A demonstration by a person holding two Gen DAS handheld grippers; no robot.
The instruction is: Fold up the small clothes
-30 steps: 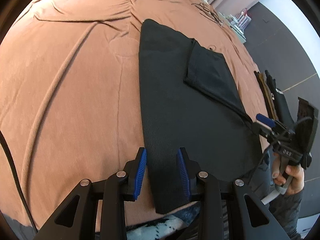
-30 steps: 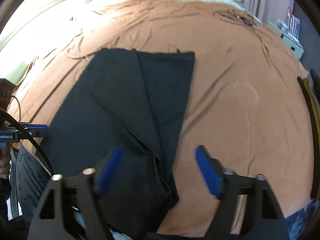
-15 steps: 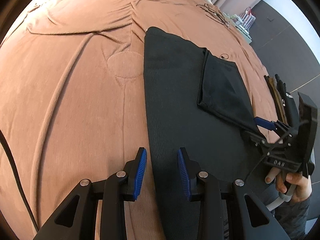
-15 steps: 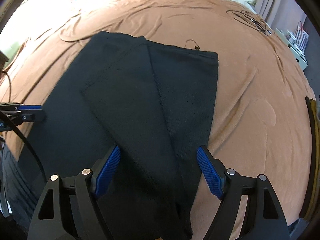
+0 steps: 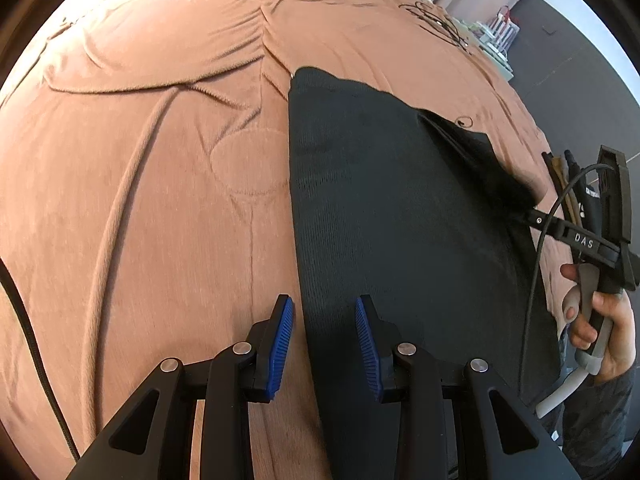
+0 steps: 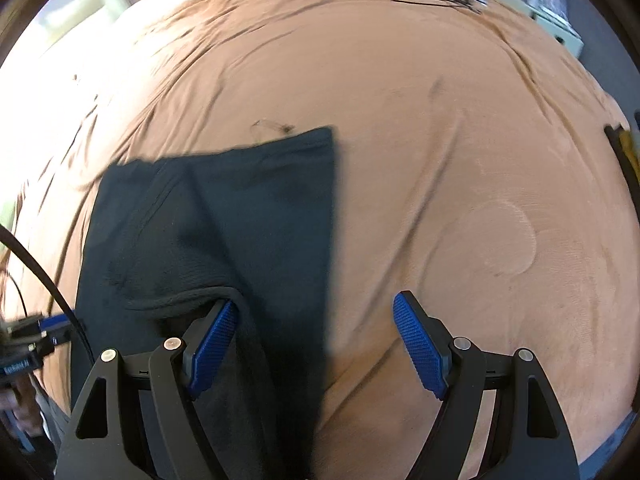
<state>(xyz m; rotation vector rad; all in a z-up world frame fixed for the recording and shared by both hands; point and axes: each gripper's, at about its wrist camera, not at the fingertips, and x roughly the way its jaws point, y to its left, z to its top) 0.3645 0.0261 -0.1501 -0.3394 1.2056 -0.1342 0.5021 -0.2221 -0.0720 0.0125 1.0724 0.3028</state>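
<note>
A black knit garment (image 5: 380, 208) lies flat on the brown bedspread (image 5: 160, 160), with a flap folded over its right part. My left gripper (image 5: 324, 340) is open, its jaws astride the garment's left edge near the front. My right gripper (image 6: 316, 344) is open wide over the garment's right edge (image 6: 256, 216); its left finger (image 6: 214, 340) sits under a raised fold of cloth. The right gripper also shows in the left wrist view (image 5: 536, 220), touching the folded flap.
A tangle of black cable (image 5: 436, 24) lies at the far side of the bed. A white rack (image 5: 500, 32) stands beyond the bed. Dark items (image 5: 568, 184) lie at the bed's right edge. A round imprint (image 6: 496, 240) marks the bedspread.
Both grippers moved forward over the garment. The right gripper swung right to the garment's right edge and its left finger slid under the fold. Both stayed open.
</note>
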